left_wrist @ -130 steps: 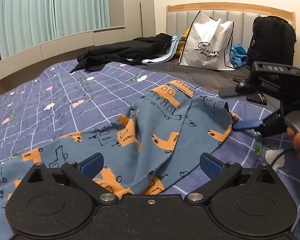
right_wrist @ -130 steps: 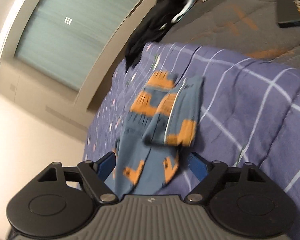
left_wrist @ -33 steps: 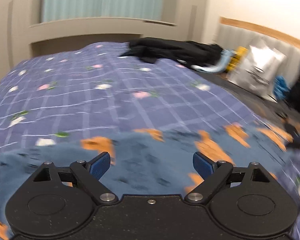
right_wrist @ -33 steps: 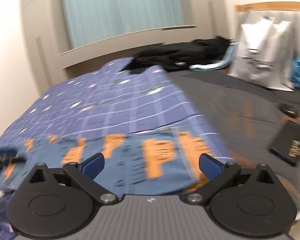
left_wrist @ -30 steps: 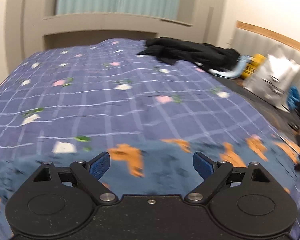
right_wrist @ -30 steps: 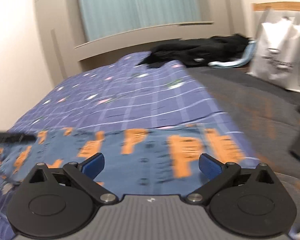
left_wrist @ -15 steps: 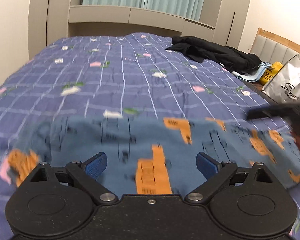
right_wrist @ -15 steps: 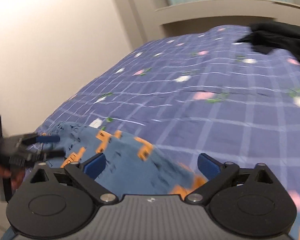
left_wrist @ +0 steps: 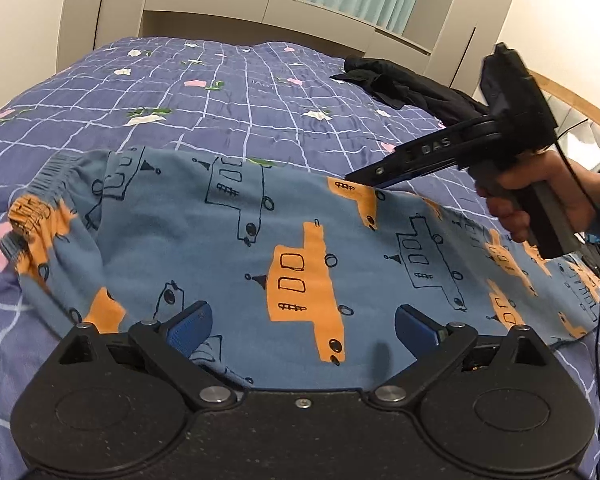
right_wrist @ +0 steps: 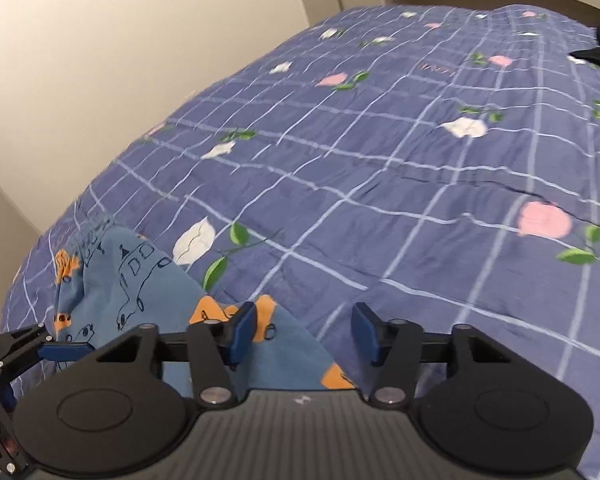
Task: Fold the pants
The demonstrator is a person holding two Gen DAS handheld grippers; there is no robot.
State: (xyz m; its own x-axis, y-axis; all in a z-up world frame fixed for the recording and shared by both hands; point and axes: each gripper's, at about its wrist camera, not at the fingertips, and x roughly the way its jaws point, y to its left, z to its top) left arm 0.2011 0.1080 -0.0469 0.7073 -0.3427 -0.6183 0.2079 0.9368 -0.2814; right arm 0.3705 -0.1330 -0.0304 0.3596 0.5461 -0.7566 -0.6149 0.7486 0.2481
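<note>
Pants (left_wrist: 260, 240) lay spread flat across the quilt (left_wrist: 228, 92), waistband at left. Left gripper (left_wrist: 302, 326) gaped wide over near edge, gripping nothing; right gripper (right_wrist: 304, 334) part-spread at far edge, nothing between fingers

Black left gripper (left_wrist: 302, 326) and right gripper (right_wrist: 304, 334) — blue pads, silver screws, "DAS" lettering — bare hand (left_wrist: 536, 196), blue sleeve.

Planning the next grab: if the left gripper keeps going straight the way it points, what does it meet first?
The left gripper, open, would meet the pants spread on the bed first; depth is hard to judge.
</note>
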